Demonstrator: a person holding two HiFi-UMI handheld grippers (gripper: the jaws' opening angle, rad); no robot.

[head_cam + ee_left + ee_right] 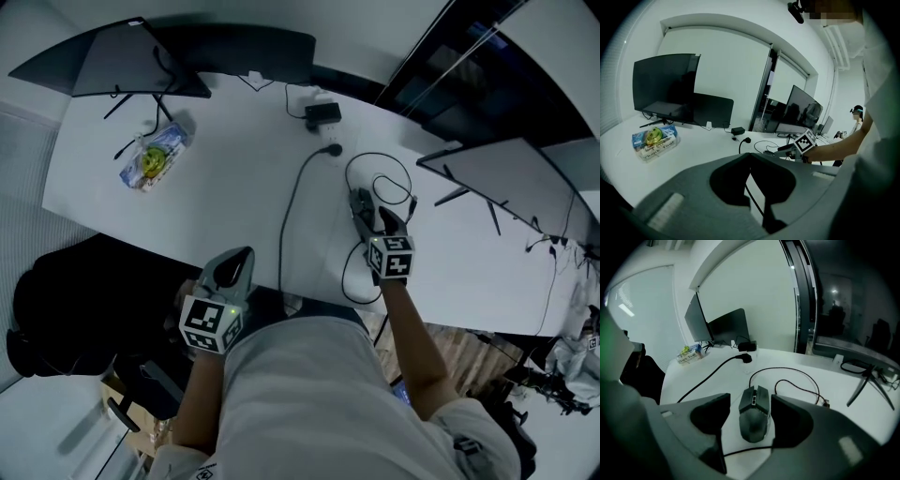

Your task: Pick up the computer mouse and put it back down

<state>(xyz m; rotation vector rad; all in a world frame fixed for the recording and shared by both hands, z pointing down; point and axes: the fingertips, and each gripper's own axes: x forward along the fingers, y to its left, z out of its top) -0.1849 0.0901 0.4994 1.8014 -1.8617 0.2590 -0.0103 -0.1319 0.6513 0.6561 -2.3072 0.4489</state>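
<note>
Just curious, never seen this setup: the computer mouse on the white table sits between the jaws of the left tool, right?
Not the left tool. The right gripper view shows the computer mouse between the jaws of the right tool, on the white table.

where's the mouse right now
The mouse lies on the white desk between the right tongs' open jaws, right of centre in the head view, with its looped cable just beyond.

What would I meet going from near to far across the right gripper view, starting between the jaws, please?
computer mouse → black plug → power adapter → dark monitor
</note>
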